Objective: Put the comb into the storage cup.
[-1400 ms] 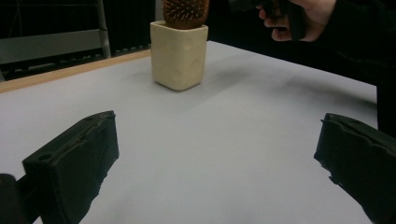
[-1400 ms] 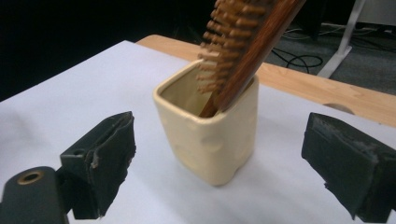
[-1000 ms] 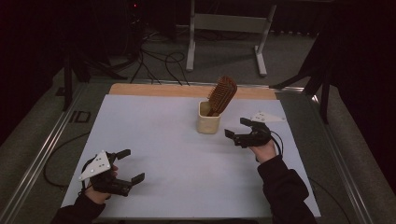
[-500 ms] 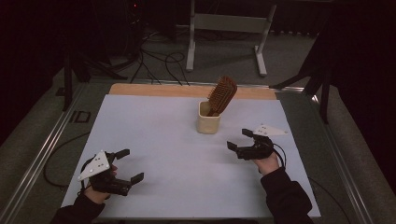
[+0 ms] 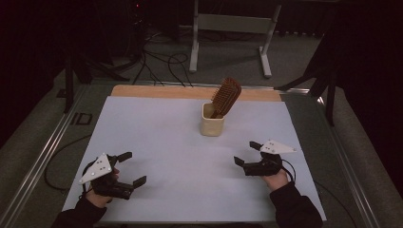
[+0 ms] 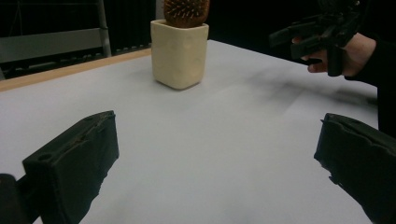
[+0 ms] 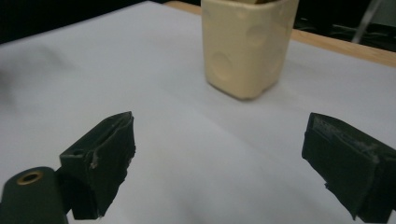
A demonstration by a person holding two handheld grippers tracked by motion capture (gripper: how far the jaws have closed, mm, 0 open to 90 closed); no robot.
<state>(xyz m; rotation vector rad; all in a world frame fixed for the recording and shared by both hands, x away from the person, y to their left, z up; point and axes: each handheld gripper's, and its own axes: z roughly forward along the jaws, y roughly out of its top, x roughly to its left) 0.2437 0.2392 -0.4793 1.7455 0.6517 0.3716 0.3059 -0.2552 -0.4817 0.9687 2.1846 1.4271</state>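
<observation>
A cream square cup (image 5: 212,120) stands upright at the far middle of the white table, with a brown wooden hairbrush (image 5: 226,96) leaning in it, bristle head up. The cup (image 6: 179,53) and the brush's bristles (image 6: 186,10) appear ahead in the left gripper view; the cup (image 7: 243,45) looms close in the right gripper view. My left gripper (image 5: 132,168) rests near the front left, open and empty. Front right of the cup, my right gripper (image 5: 247,153) is open and empty, well short of it. The right gripper (image 6: 299,39) also shows far off in the left gripper view.
A wooden strip (image 5: 157,91) runs along the table's far edge. Metal rails (image 5: 43,161) border the table's sides. Beyond lie floor cables (image 5: 157,59) and a white stand frame (image 5: 233,28). White table surface (image 5: 161,137) spreads between the grippers and the cup.
My right gripper has drawn back from beside the cup toward the front right edge. The left gripper has stayed put.
</observation>
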